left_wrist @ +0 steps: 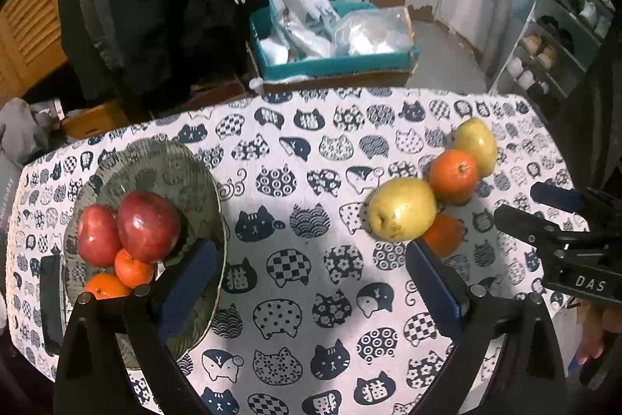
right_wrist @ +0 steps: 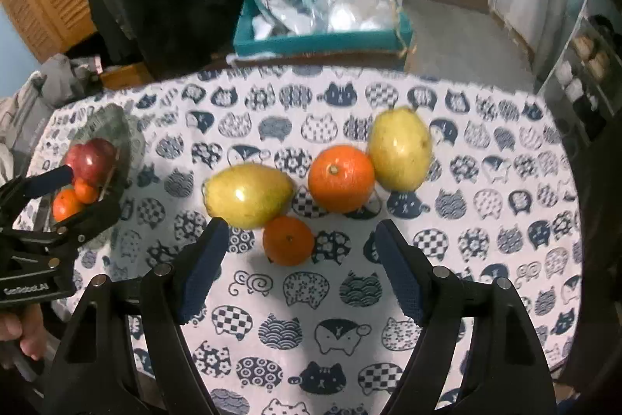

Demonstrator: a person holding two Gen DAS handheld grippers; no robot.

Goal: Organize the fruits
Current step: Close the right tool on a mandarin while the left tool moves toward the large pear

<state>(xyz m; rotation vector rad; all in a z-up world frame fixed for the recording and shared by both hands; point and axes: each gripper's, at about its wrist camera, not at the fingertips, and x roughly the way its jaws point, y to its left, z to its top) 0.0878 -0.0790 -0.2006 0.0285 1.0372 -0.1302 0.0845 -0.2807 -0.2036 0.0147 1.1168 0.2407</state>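
Note:
A grey glass plate at the table's left holds two red apples and two small oranges; it also shows in the right wrist view. Loose on the cloth lie two yellow pears, a large orange and a small orange. My right gripper is open, its jaws on either side of the small orange, just short of it. My left gripper is open and empty, its left finger over the plate's rim.
The table wears a cat-print cloth. Beyond its far edge stand a teal box with plastic bags and a dark coat. A shoe rack stands at the right.

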